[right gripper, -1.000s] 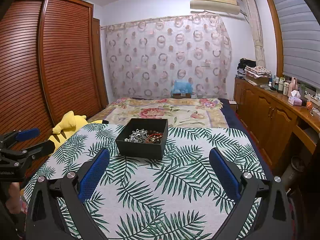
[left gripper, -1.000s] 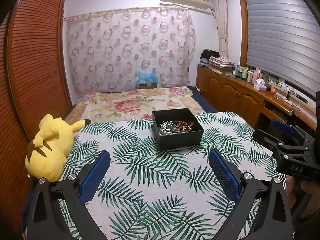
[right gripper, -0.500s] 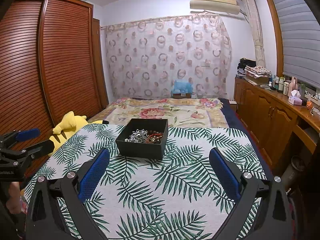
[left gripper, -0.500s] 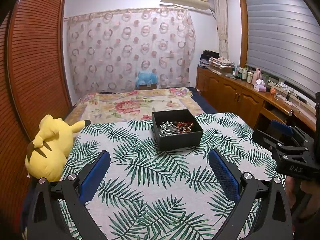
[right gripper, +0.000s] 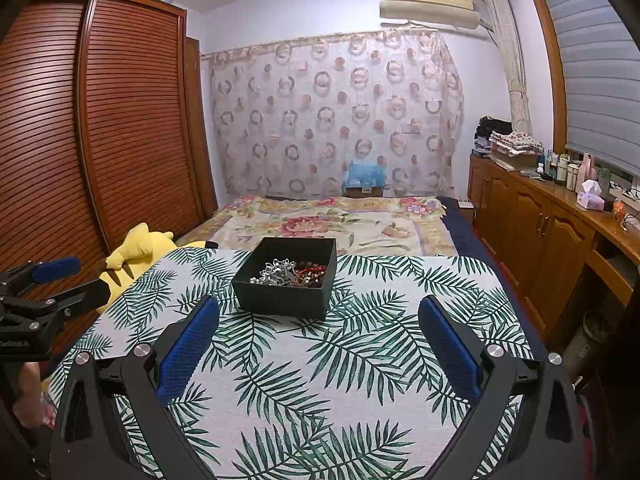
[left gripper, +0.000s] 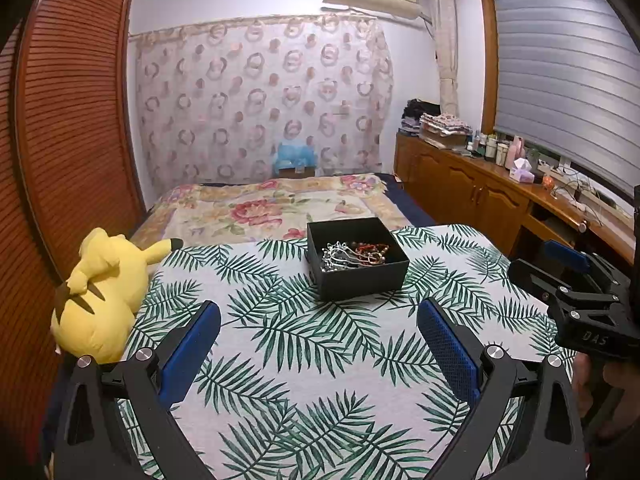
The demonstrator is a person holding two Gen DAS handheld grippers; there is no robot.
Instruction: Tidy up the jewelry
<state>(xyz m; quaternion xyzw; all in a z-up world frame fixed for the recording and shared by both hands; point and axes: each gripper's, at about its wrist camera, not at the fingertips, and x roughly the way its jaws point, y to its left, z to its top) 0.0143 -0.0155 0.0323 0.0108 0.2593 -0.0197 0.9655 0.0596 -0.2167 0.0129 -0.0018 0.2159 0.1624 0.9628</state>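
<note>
The jewelry (left gripper: 354, 254) lies in a heap in the black box (left gripper: 364, 280) near the table's (left gripper: 280, 360) far edge; none lies outside; both the left gripper (left gripper: 318, 344) and right gripper (right gripper: 318, 344) are wide apart and hold nothing; this fits jewelry all gathered in, or a heap waiting for sorting.

— Is the room bright?
— Yes, soft light from above fills it, with a purple tint on the white back wall (right gripper: 320, 8).
— Any shadows?
— A faint one beside the small black square box (left gripper: 362, 276).
— Is it sharp?
— Mostly. The tall brown slatted wooden door (right gripper: 92, 120) bends like a bow, and the corners go black.
</note>
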